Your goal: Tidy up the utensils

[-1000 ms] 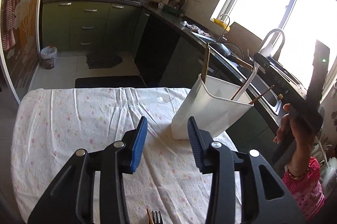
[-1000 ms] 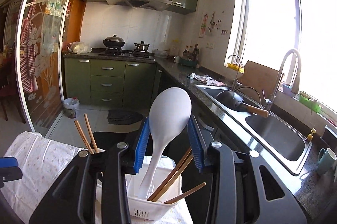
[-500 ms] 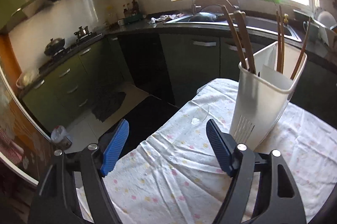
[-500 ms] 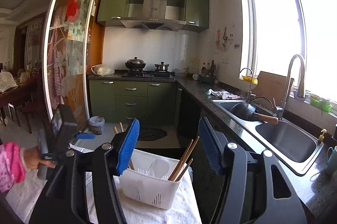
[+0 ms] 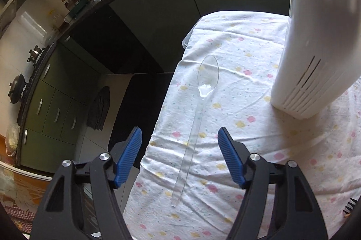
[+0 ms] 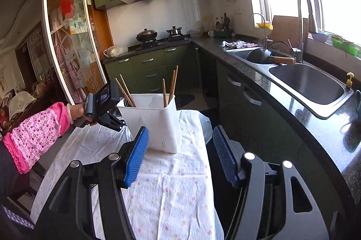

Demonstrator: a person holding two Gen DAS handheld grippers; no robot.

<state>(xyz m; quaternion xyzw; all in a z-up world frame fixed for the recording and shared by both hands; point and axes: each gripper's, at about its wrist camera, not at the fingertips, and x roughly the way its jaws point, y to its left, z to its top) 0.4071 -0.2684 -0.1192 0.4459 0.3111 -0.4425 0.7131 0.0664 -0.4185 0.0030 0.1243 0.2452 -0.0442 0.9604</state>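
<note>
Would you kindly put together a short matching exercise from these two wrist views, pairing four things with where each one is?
Things:
1. clear plastic spoon
2. wooden chopsticks
3. dark wok
4. white utensil holder

Places:
A. in the sink
B. standing on the flowered tablecloth
C. lying flat on the cloth, ahead of the left gripper
D. upright inside the white holder

Pairs: 1-C, 2-D, 3-A, 4-B

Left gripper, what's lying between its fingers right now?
The clear spoon lies on the cloth between the closing left gripper's untouching fingers, in the left wrist view.
</note>
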